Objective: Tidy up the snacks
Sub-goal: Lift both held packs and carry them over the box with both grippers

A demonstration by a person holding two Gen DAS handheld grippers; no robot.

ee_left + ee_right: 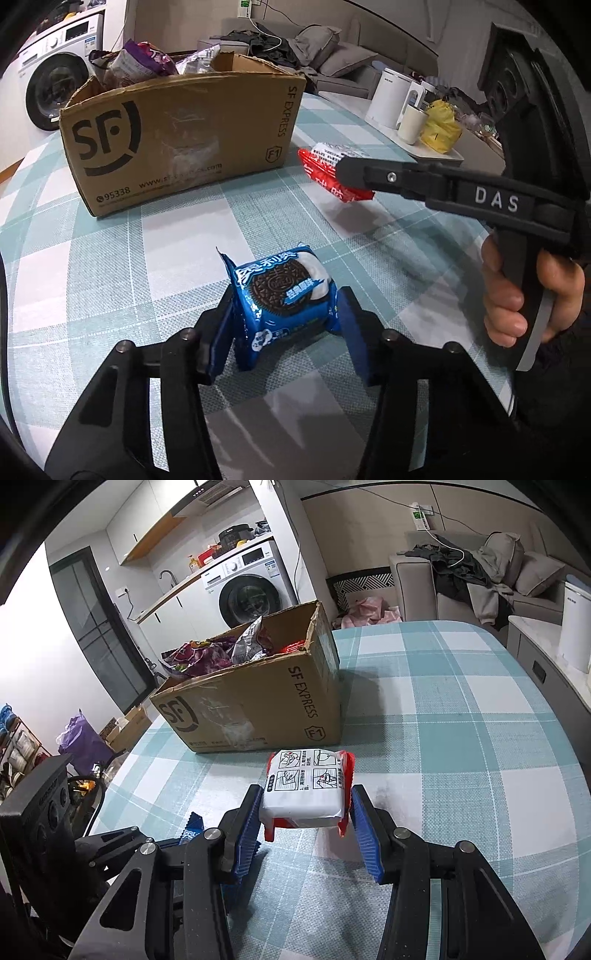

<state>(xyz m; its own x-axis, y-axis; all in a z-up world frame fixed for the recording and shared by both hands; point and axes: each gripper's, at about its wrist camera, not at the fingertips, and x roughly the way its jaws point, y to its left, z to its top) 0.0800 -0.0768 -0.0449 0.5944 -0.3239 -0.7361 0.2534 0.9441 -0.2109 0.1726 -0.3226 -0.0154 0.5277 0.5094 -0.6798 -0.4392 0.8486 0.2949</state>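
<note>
Both tongs grip snack packets on the checked worktop.
Left tongs clench the blue cookie packet; right tongs clench the red-and-white wrapped packet, near the brown cardboard box.

Even indoor light, soft shadows on the tablecloth; fisheye bends edges, corners black.

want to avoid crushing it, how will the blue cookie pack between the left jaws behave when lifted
The blue cookie pack is probably light for its size: a small single-serve wrapper. Its glossy film looks slippery, and the crimped ends look floppy. The pictured sandwich cookies inside are likely brittle, so a hard squeeze from the left gripper could crack them.
</note>
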